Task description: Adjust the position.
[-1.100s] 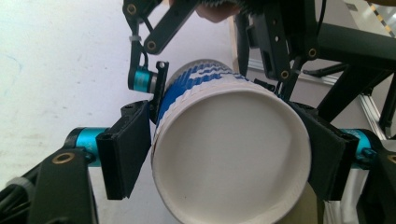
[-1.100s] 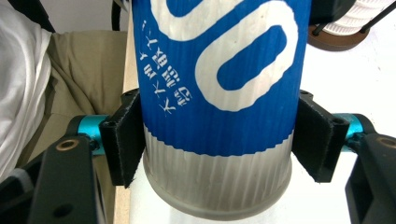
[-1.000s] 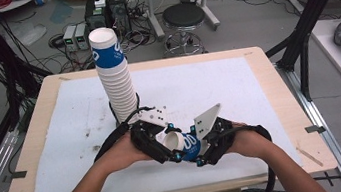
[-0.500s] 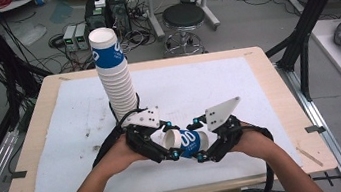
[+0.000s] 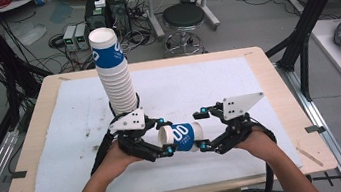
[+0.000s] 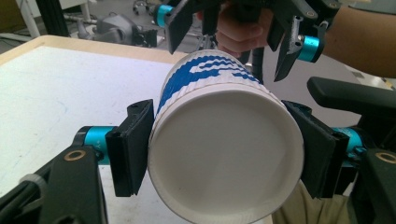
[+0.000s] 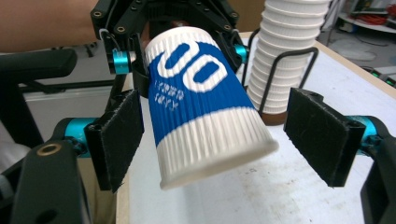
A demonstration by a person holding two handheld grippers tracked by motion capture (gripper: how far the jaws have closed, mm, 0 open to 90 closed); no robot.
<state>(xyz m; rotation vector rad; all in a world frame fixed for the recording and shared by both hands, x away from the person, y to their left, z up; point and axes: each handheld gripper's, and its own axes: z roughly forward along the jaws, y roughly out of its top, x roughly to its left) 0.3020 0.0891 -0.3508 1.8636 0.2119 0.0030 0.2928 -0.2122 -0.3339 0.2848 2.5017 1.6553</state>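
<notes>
While my left gripper pinches the cup across its white closed end, one black pad pressed on each side of it, I see the cup lying sideways above the mat, clear of the surface, near the front edge between my two hands; in the left gripper view the cup shows its flat bottom to the camera, with the blue band running away behind it; my right gripper stands with its jaws spread wide around the cup's other end, and in the right gripper view both pads sit apart from the ribbed wall, the left one just beside it, the right one farther off; the cup there tilts down toward that camera, rim end nearest, white ribbing below the blue print; the left gripper shows behind it, closed on the far end; behind my left hand a tall stack of like cups stands upright in a black wire holder on the mat, leaning slightly; the mat covers a wooden table; beyond it stands a stool on the floor.
</notes>
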